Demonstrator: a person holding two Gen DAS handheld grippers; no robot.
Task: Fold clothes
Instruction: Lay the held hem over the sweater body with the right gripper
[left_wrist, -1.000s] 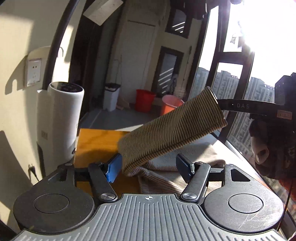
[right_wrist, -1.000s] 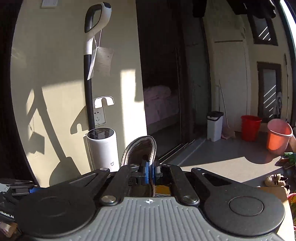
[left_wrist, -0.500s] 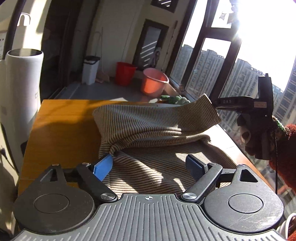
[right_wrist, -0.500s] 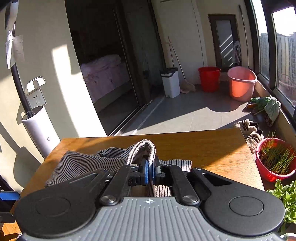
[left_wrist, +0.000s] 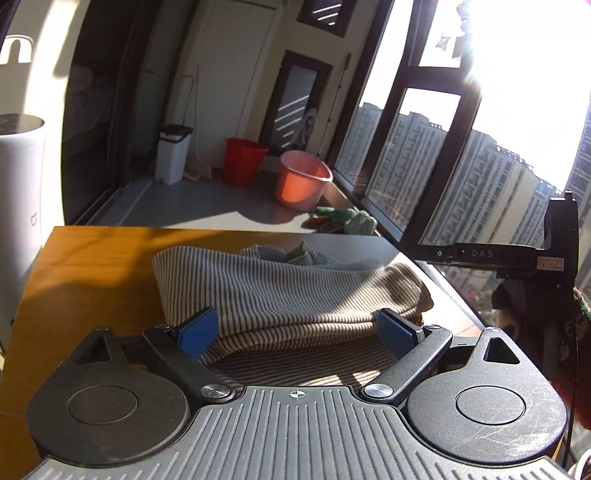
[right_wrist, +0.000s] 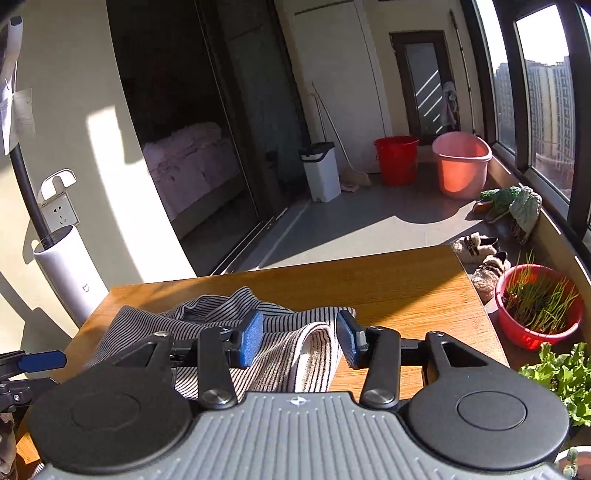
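Buckets (right_wrist: 461, 166) and a potted plant (right_wrist: 537, 306) flank the table (right_wrist: 388, 284) — both grippers, left (left_wrist: 301, 330) and right (right_wrist: 301, 339), hover low with jaws wide, holding nothing, over the folded striped garment (left_wrist: 280, 291).

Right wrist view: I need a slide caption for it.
Open right tool over the striped garment lying folded on the wooden table.

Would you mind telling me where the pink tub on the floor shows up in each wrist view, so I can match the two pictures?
Left wrist view: the pink tub is upper centre, beyond the table's far edge.
Right wrist view: the pink tub is upper right, near the window.
Shared landmark: the red bucket, just left of the tub in both.
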